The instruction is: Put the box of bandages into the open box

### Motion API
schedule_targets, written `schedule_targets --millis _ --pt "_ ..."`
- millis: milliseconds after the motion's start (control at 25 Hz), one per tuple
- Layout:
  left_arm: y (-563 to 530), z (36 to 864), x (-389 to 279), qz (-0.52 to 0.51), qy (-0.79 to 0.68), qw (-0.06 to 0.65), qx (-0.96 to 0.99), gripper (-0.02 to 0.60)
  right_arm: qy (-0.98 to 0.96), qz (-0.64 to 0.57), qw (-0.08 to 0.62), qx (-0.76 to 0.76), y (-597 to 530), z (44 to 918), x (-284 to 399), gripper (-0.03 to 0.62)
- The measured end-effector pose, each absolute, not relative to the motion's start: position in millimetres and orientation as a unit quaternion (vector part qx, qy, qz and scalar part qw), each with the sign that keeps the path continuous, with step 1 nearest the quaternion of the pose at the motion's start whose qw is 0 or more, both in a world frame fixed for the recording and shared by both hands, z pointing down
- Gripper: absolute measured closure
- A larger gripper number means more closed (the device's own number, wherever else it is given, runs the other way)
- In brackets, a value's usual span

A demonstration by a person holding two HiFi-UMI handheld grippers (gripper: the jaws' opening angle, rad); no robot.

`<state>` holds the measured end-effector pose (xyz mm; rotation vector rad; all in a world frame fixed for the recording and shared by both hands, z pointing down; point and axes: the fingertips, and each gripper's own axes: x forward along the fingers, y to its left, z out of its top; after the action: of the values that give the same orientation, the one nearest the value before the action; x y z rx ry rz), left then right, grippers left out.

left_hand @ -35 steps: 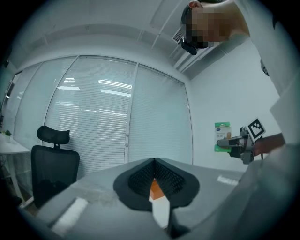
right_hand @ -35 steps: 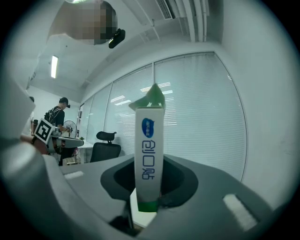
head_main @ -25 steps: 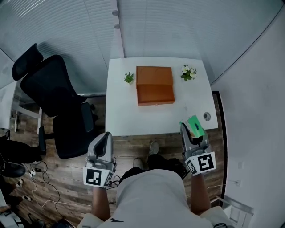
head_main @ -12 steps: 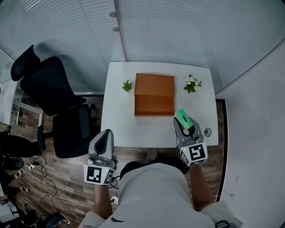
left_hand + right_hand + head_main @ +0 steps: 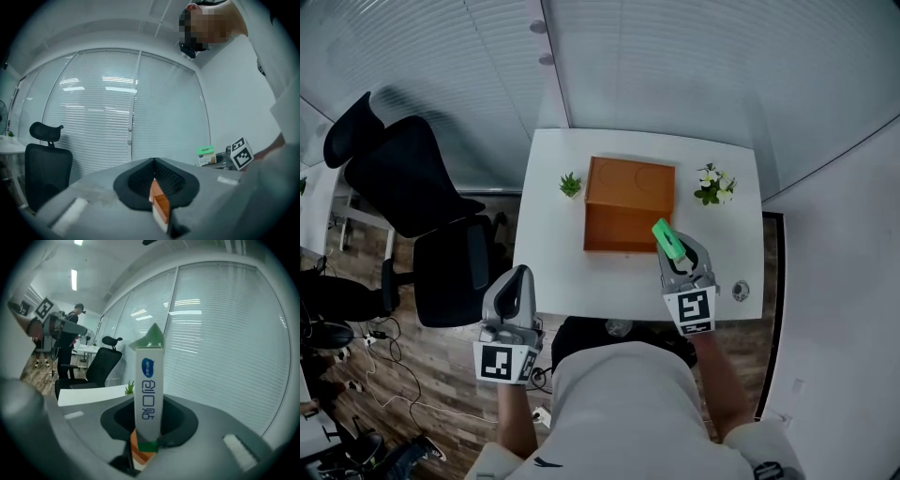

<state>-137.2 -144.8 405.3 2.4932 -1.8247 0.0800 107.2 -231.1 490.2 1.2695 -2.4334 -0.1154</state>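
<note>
The open box (image 5: 627, 204) is orange and sits mid-table, its lid raised toward the window. My right gripper (image 5: 671, 247) is shut on the box of bandages (image 5: 666, 235), green-topped, held over the orange box's front right corner. In the right gripper view the bandage box (image 5: 150, 394) stands upright between the jaws, white with a blue logo. My left gripper (image 5: 517, 281) hangs off the table's front left edge, over the floor, shut with its orange pads (image 5: 157, 200) together and nothing between them. The bandage box (image 5: 205, 156) also shows far right in the left gripper view.
On the white table (image 5: 551, 253), a small green plant (image 5: 570, 184) stands left of the orange box and a white flower pot (image 5: 715, 185) to its right. A round grommet (image 5: 740, 291) lies at the front right. A black office chair (image 5: 412, 202) stands to the left.
My right gripper has carried the bandage box from the table's front right edge leftward and forward to the orange box's front right corner. The left gripper has stayed low at the front left.
</note>
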Motion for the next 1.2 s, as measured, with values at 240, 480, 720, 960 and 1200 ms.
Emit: schedule_targets --millis 240,480,720,960,1200 --pt "-162.2 407.2 -135.1 0.033 -0.581 0.026 0.813 0.576 -0.833 -0.098 0.289 0.461 -254.1 531.9 97.7 0.505" --pt "-167.7 413.0 -140.2 0.029 -0.579 0.033 0.814 0.576 -0.781 -0.198 0.394 0.442 -271.3 574.0 79.0 0.505" --pt "-171.2 417.5 -145.5 0.032 -0.577 0.036 0.815 0.576 -0.728 -0.286 0.478 0.4 -289.2 615.4 63.9 0.503" --pt "-174.0 418.4 -153.3 0.034 -0.579 0.036 0.814 0.575 -0.706 -0.323 0.526 0.348 -297.9 644.5 55.7 0.5" --pt "-176.3 421.3 -155.3 0.032 -0.58 0.042 0.813 0.576 -0.715 -0.304 0.528 0.343 -306.6 644.7 52.7 0.431"
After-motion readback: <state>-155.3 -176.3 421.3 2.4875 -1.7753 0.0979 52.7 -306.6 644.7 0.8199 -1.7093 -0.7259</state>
